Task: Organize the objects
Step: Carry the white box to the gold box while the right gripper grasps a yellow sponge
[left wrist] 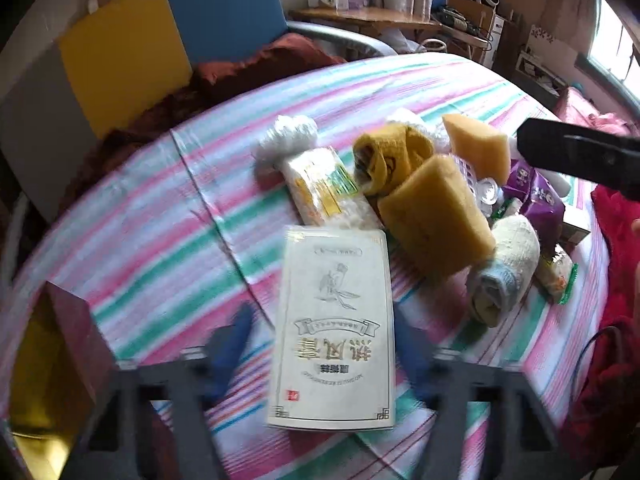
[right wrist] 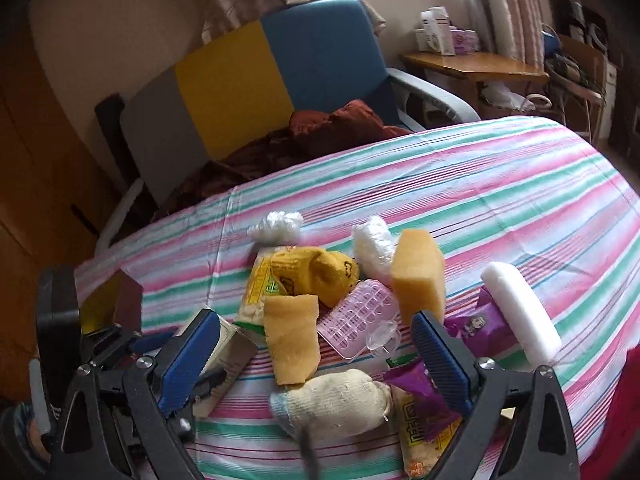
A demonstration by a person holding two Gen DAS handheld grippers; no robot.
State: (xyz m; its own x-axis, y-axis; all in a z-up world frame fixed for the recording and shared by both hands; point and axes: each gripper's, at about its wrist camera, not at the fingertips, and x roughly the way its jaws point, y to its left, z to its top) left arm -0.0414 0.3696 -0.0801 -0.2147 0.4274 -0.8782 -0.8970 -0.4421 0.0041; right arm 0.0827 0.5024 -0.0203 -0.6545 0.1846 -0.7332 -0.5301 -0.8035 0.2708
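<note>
**A:** Start with the left wrist view. Where is the white box against the tongs?

**B:** The white box (left wrist: 334, 332) lies flat on the striped worktop (left wrist: 168, 216), lengthwise between the two blue pads of the left tongs (left wrist: 324, 354). One blue pad (left wrist: 230, 344) sits just beside the box's left edge, the other just beside its right edge. The picture is blurred there, so I cannot tell whether the pads press on it. Beyond the box lies a heap: a noodle packet (left wrist: 320, 188), a yellow sock (left wrist: 388, 156), two yellow sponges, the nearer one (left wrist: 436, 216) close to the box's far right corner, and a rolled white sock (left wrist: 508, 256). A maroon box with a gold lining (left wrist: 60, 360) stands open at the left.

**A:** And the right wrist view?

**B:** The right tongs (right wrist: 320, 364) are spread wide over the near side of the heap, pinching nothing. Between their pads lie a sponge (right wrist: 292, 340), the rolled white sock (right wrist: 332, 404) and a pink plastic tray (right wrist: 360, 320). A purple snack packet (right wrist: 416, 396) touches the right pad. The white box's corner (right wrist: 236, 344) shows behind the left pad.
</note>
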